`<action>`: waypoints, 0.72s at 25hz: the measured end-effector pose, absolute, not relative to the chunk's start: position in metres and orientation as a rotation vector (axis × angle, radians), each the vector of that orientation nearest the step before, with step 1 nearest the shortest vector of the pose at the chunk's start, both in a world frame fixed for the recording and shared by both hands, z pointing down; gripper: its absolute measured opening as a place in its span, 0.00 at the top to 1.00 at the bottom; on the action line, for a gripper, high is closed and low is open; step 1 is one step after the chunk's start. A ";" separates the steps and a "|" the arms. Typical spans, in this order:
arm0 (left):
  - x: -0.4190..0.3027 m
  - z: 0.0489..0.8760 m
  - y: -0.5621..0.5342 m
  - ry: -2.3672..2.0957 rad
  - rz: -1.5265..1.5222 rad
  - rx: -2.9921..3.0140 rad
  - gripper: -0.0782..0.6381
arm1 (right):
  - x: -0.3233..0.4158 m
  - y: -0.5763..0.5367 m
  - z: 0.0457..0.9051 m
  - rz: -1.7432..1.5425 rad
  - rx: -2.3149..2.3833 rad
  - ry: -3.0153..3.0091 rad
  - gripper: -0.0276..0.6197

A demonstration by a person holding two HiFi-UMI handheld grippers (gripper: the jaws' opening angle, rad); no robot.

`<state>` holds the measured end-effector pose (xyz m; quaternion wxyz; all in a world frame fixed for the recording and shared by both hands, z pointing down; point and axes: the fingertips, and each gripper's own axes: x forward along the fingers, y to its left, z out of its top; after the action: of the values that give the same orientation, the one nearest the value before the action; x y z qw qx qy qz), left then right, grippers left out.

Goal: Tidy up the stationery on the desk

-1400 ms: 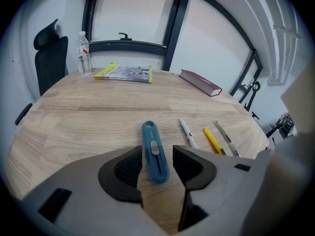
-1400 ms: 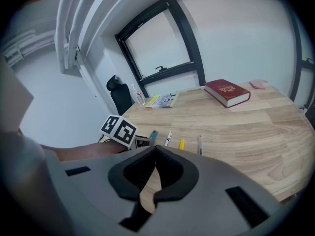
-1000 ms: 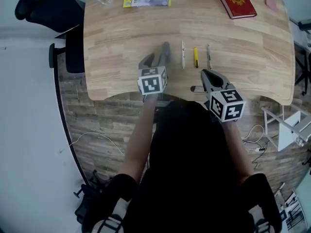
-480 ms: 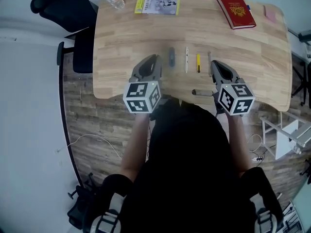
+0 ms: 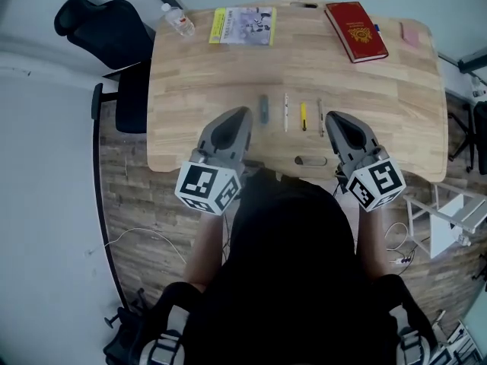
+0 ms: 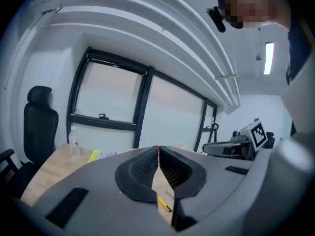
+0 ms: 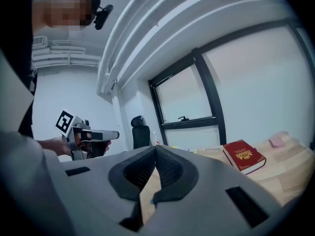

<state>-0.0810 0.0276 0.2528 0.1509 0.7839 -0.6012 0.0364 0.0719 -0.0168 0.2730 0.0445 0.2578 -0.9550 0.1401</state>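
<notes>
Nearest the camera, in the lower half of the head view, both grippers were up off the desk [image 5: 190, 82] and neither had anything in it. The left gripper [image 5: 239, 114] had just been closing its jaws, and its own view showed them pressed together with nothing between. The right gripper [image 5: 333, 117] was clamped tight and empty too.

Just past their tips, mid-frame, the stationery sat in a neat row, parallel and not touching: a dark grey pen [image 5: 263, 109], a white pen [image 5: 286, 112], a yellow pen [image 5: 303, 116] and a thin grey pen [image 5: 320, 118].

Further back along the top edge were a booklet [image 5: 243, 15], a red book [image 5: 356, 30], a small pink thing [image 5: 411, 33], and a water bottle [image 5: 176, 20] at upper left.

To me the lining-up step looked done, or near enough. If anything was left it'd be that pink thing, which would mean opening a gripper and reaching to the upper right.
</notes>
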 end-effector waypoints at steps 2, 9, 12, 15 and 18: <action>-0.080 0.245 0.030 -1.721 0.114 2.283 0.84 | 0.075 -0.014 0.266 0.358 0.776 -2.911 0.93; -0.077 0.230 0.027 -1.707 0.102 2.334 0.84 | 0.083 -0.015 0.262 0.332 0.792 -2.902 0.93; -0.076 0.231 0.022 -1.692 0.110 2.340 0.84 | 0.084 -0.019 0.259 0.331 0.818 -2.902 0.93; -0.072 0.233 0.018 -1.679 0.119 2.346 0.83 | 0.084 -0.021 0.258 0.321 0.826 -2.898 0.93; -0.070 0.234 0.014 -1.676 0.117 2.345 0.83 | 0.083 -0.023 0.256 0.311 0.824 -2.899 0.93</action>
<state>-0.0696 0.0136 0.2338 0.1279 0.8062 -0.5762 0.0401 0.0826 -0.0227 0.2556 0.0558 0.2717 -0.9553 0.1023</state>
